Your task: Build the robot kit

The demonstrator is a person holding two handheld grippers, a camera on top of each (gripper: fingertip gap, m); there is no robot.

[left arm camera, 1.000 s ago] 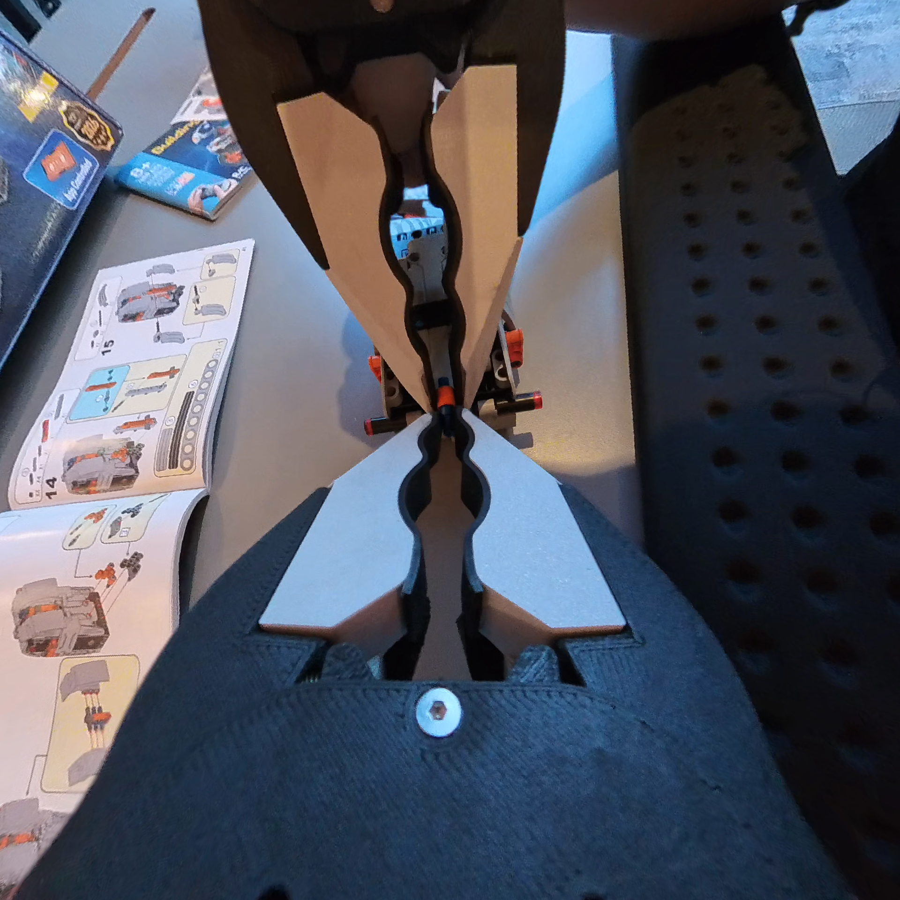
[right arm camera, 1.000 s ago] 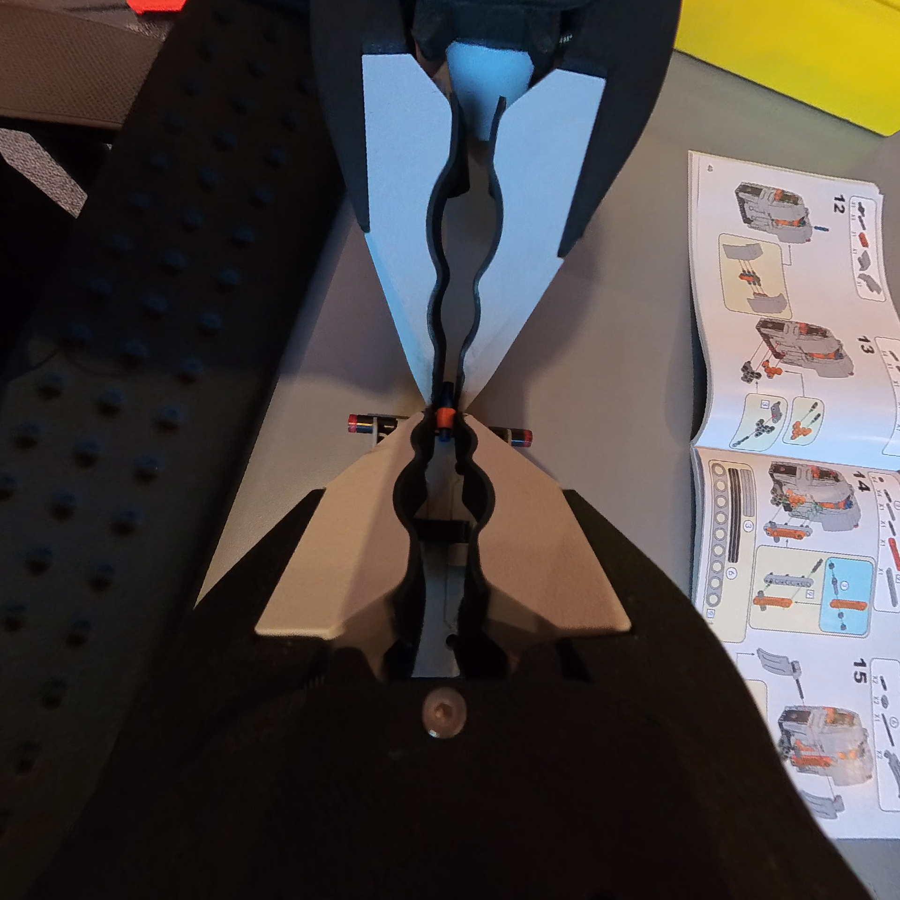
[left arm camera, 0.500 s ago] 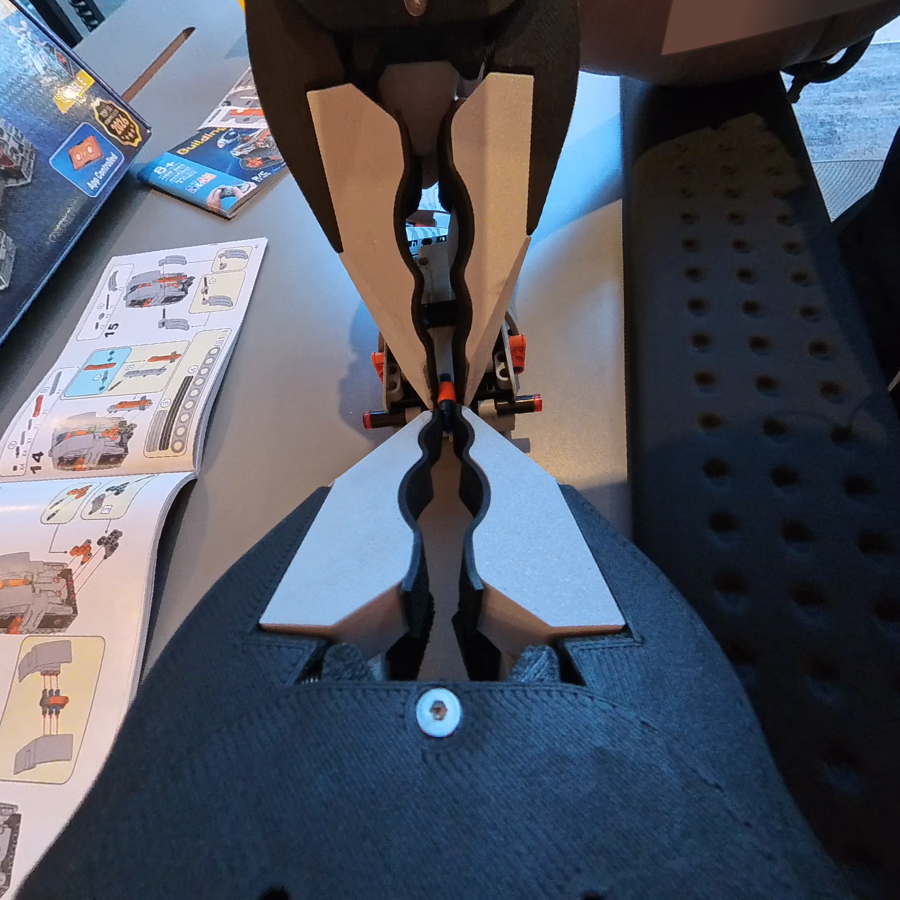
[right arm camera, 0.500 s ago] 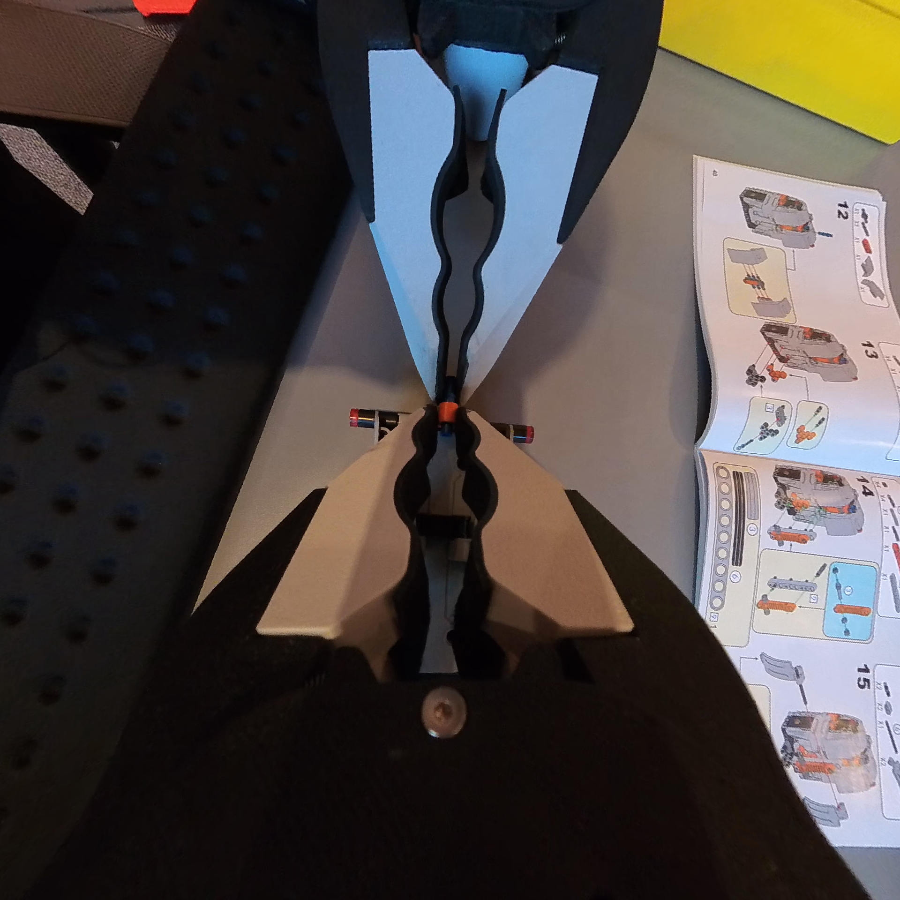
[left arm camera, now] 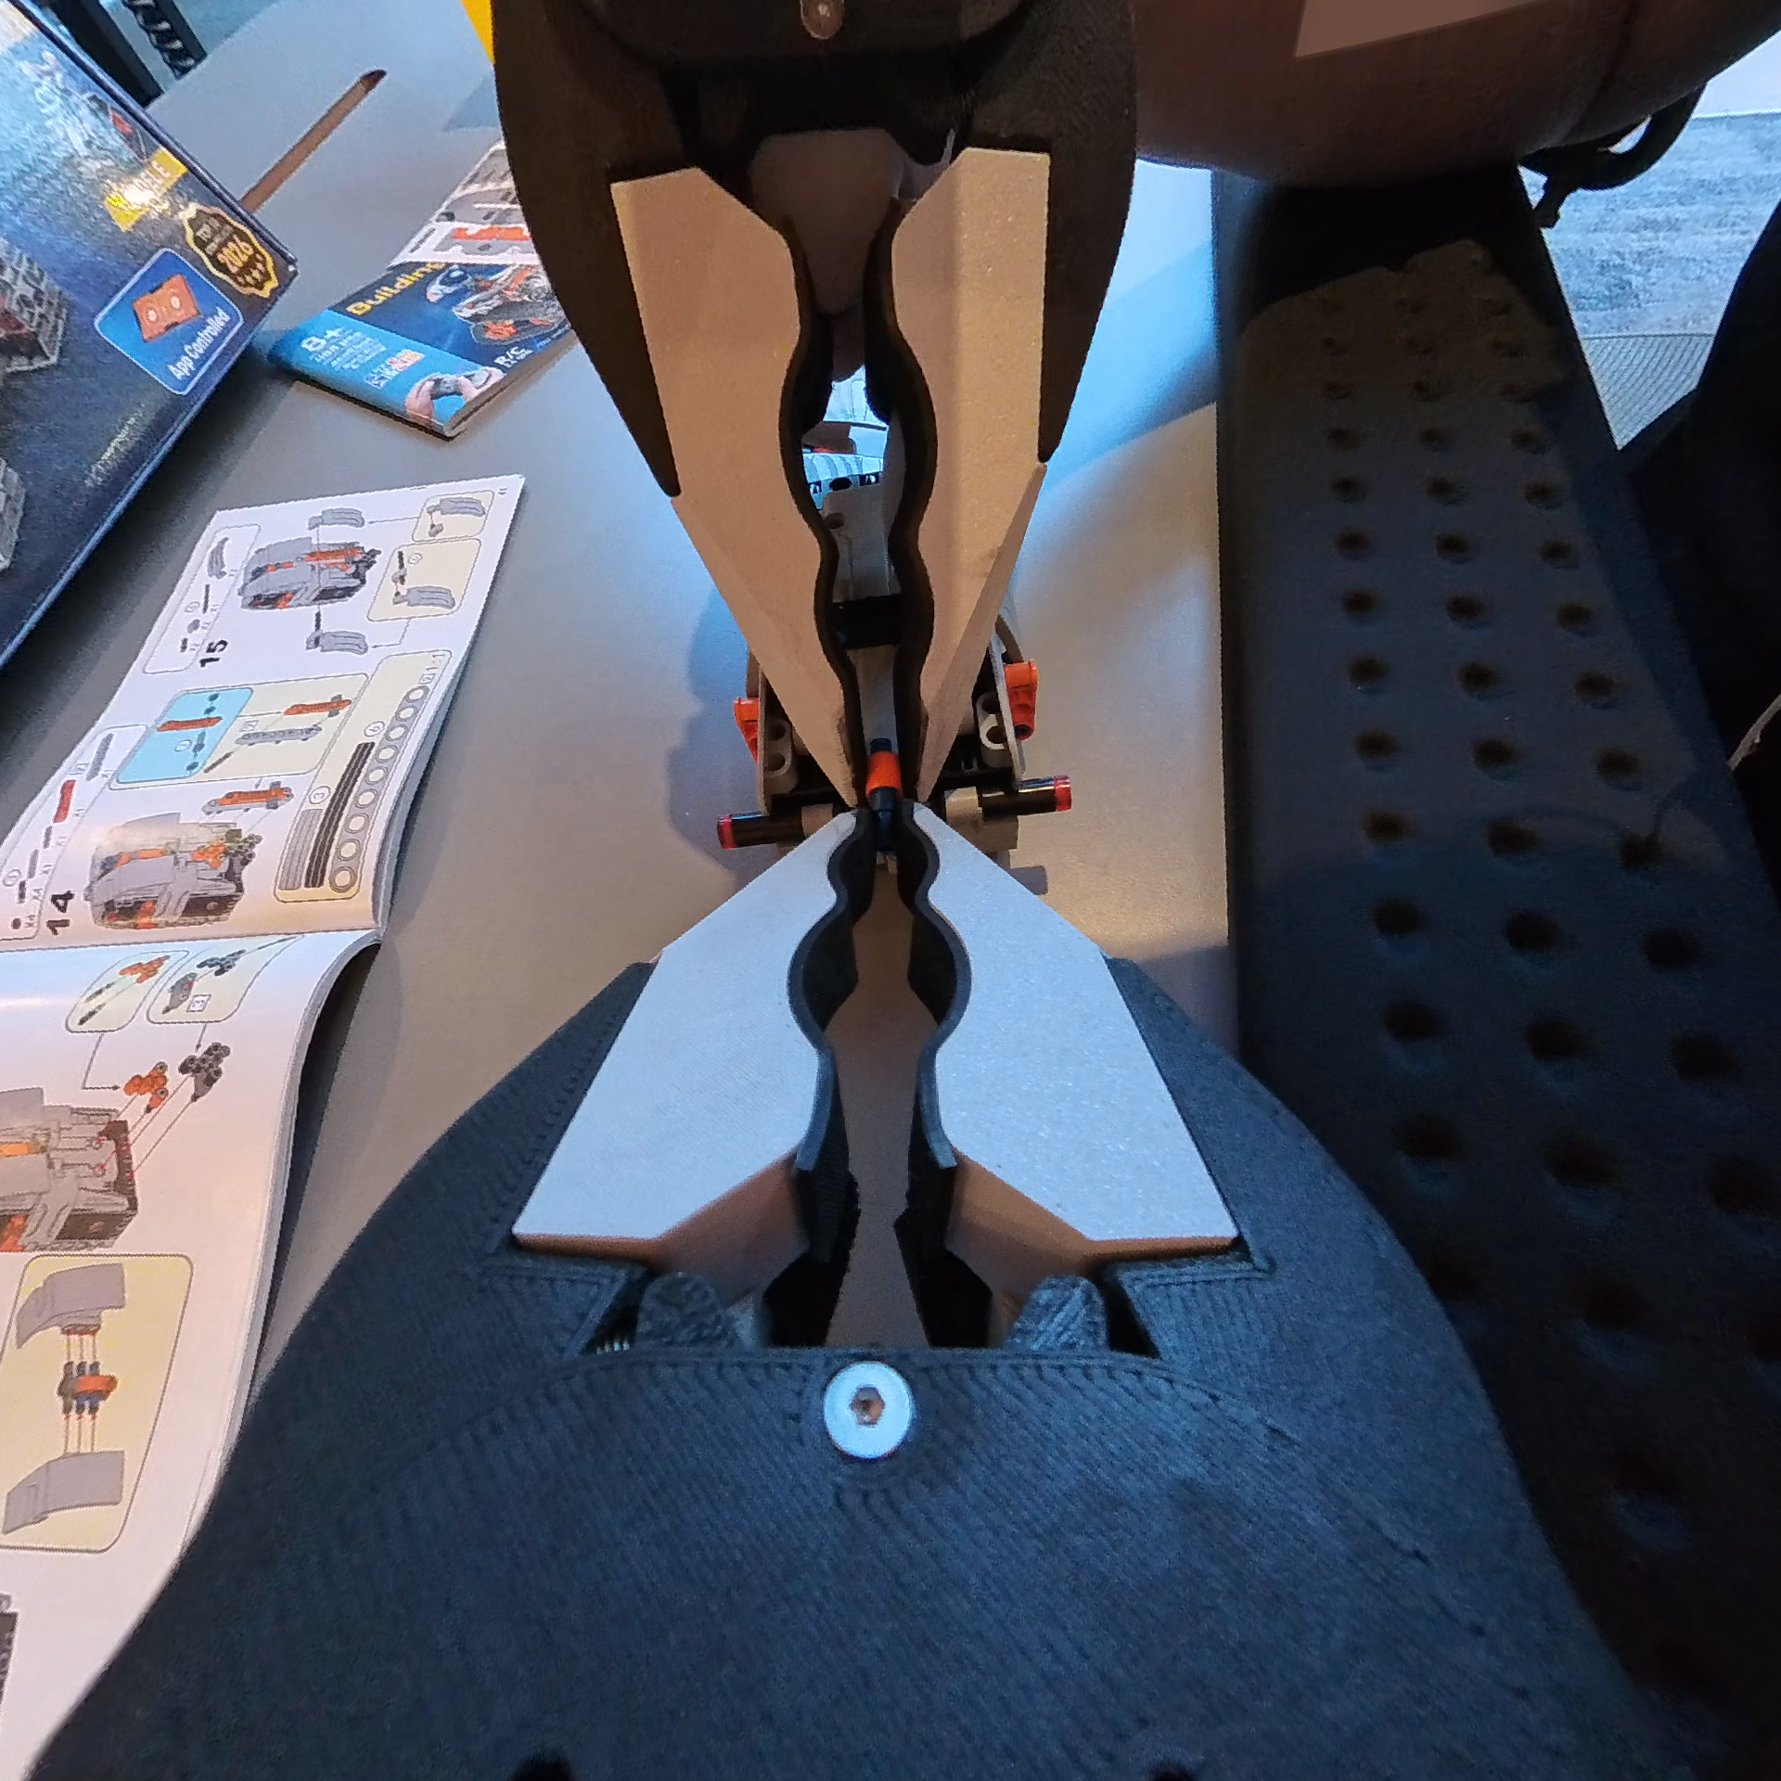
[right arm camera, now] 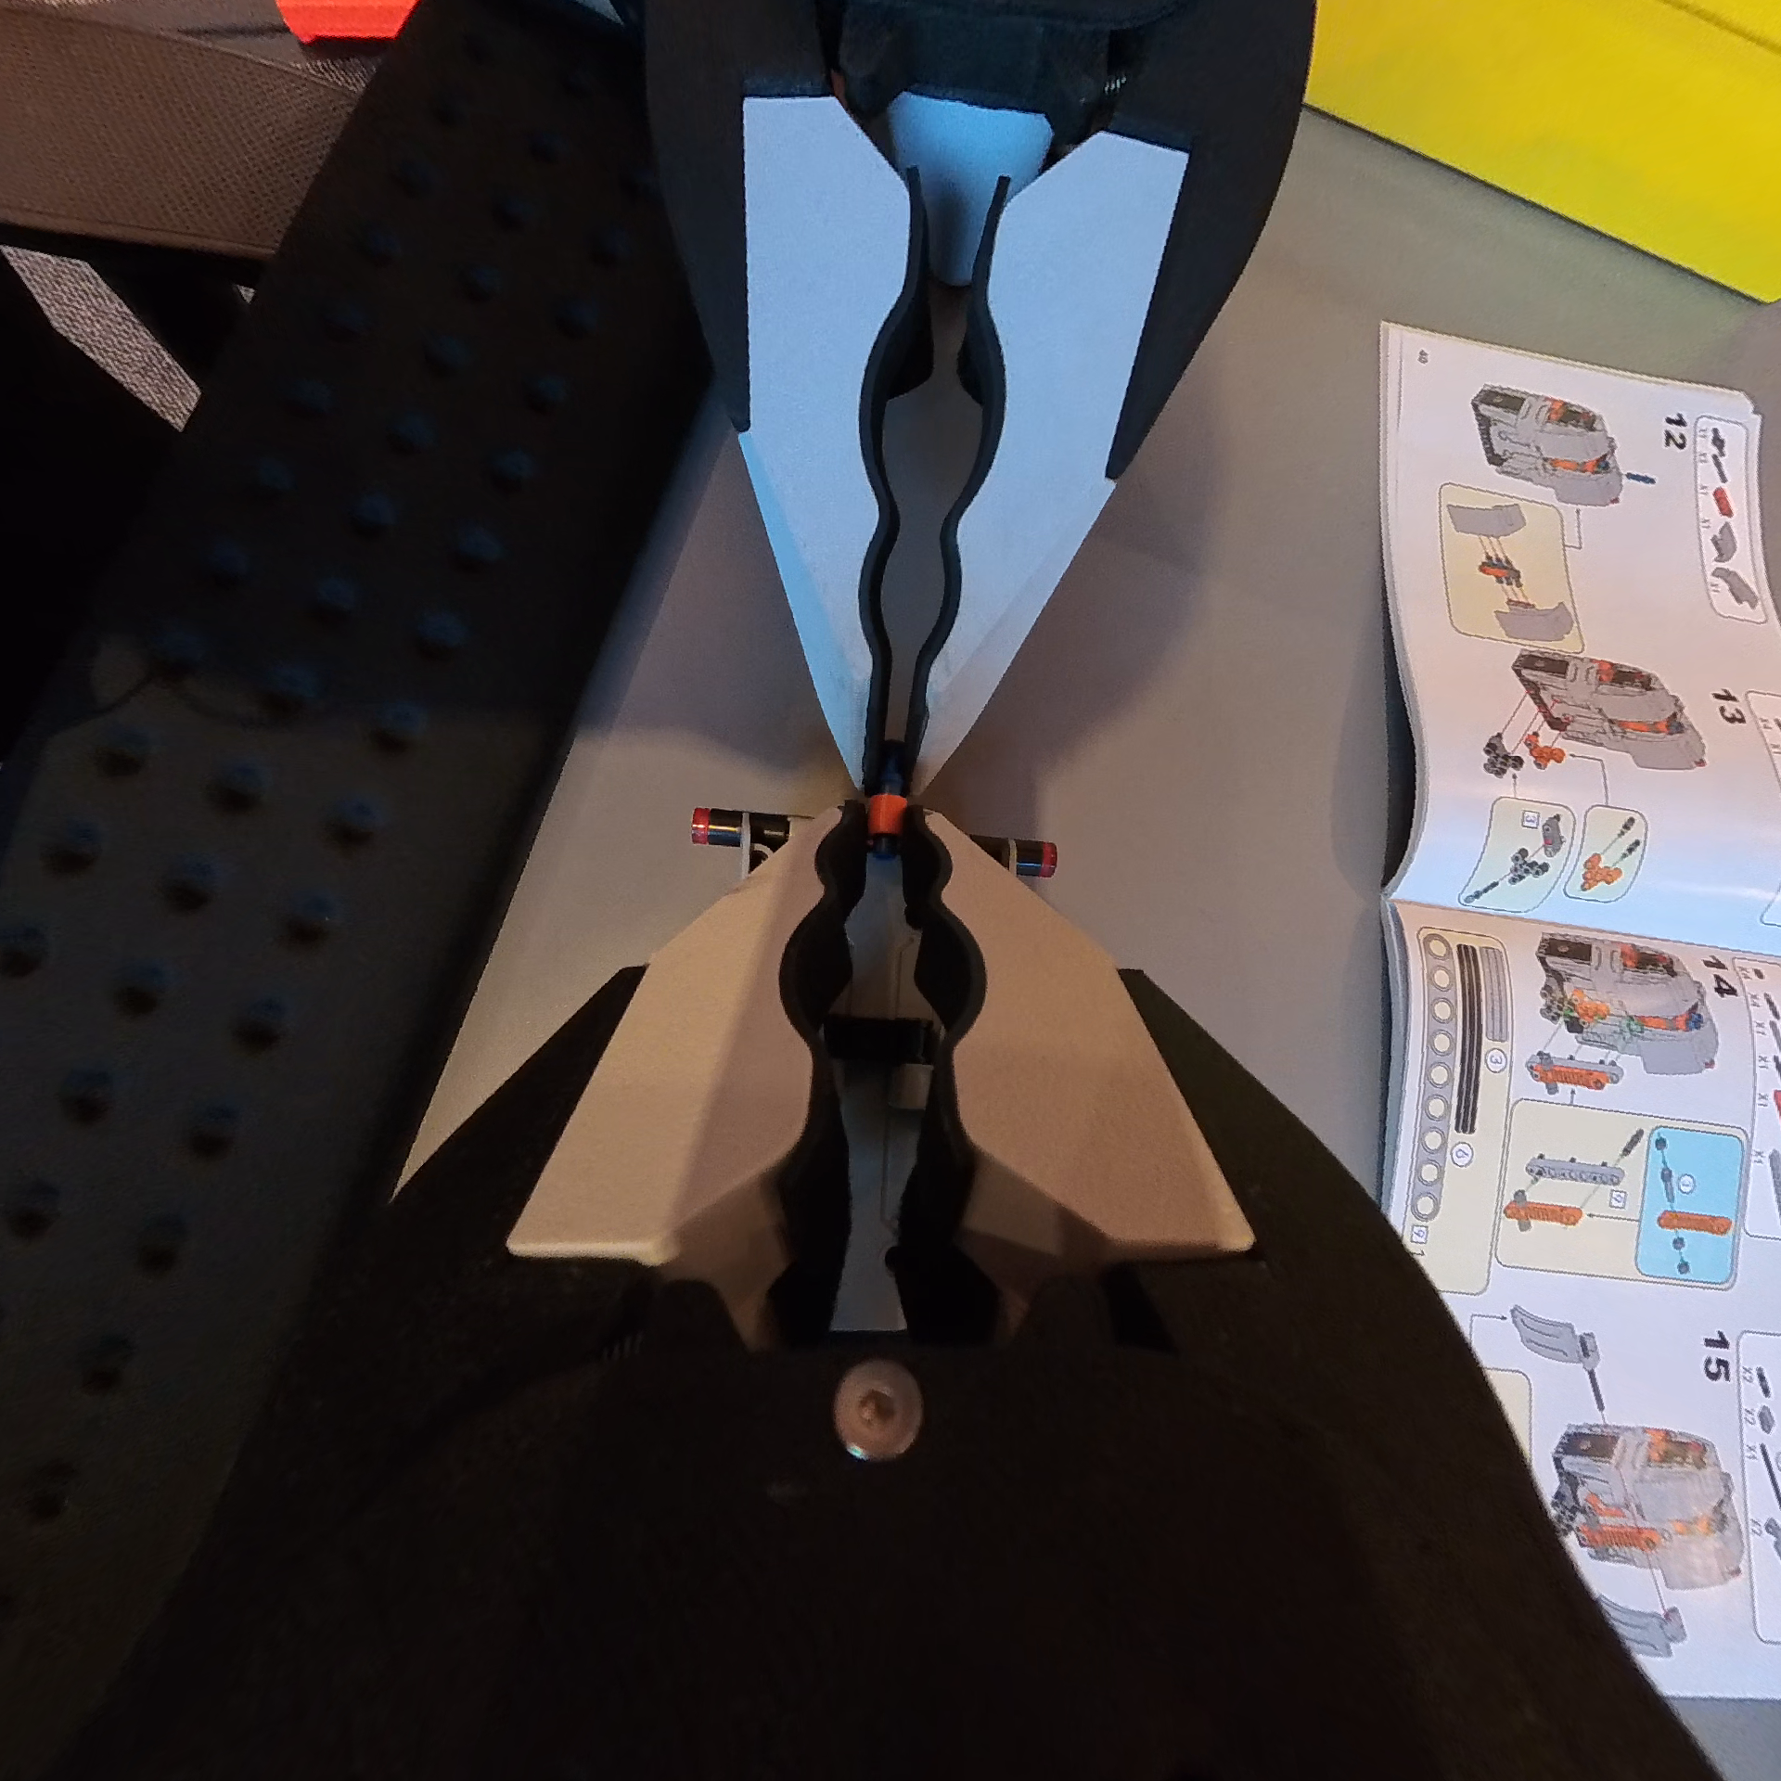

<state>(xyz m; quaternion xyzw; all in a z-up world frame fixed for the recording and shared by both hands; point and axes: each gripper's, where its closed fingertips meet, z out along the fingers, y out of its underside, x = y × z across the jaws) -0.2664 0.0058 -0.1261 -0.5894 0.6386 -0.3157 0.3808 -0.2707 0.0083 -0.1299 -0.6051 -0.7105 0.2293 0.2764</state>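
Observation:
My two grippers meet tip to tip over a grey table [left arm camera: 578,771]. My left gripper [left arm camera: 881,831] is shut on a small black pin with an orange collar [left arm camera: 881,774]. It also shows at the top of the right wrist view [right arm camera: 892,761]. My right gripper [right arm camera: 882,831] is shut on a grey brick model [right arm camera: 872,964] with orange parts. Black axles with red ends [right arm camera: 718,827] stick out at both sides. In the left wrist view the right gripper [left arm camera: 882,788] comes in from the top, and the model [left arm camera: 993,742] shows behind its fingers. The pin [right arm camera: 882,814] sits at the model's near end.
An open instruction booklet [left arm camera: 241,732] lies to one side and also shows in the right wrist view [right arm camera: 1590,867]. A dark box [left arm camera: 87,337] and a small blue booklet [left arm camera: 434,337] lie beyond it. A black studded mat [left arm camera: 1494,867] runs along the other side [right arm camera: 241,771]. A yellow object [right arm camera: 1542,116] lies far off. Left and right tips are no more than a few centimetres apart.
Both grippers stay shut, tip to tip on the pin and model. The views have shifted slightly, and the right gripper has drawn a little nearer in the left wrist view.

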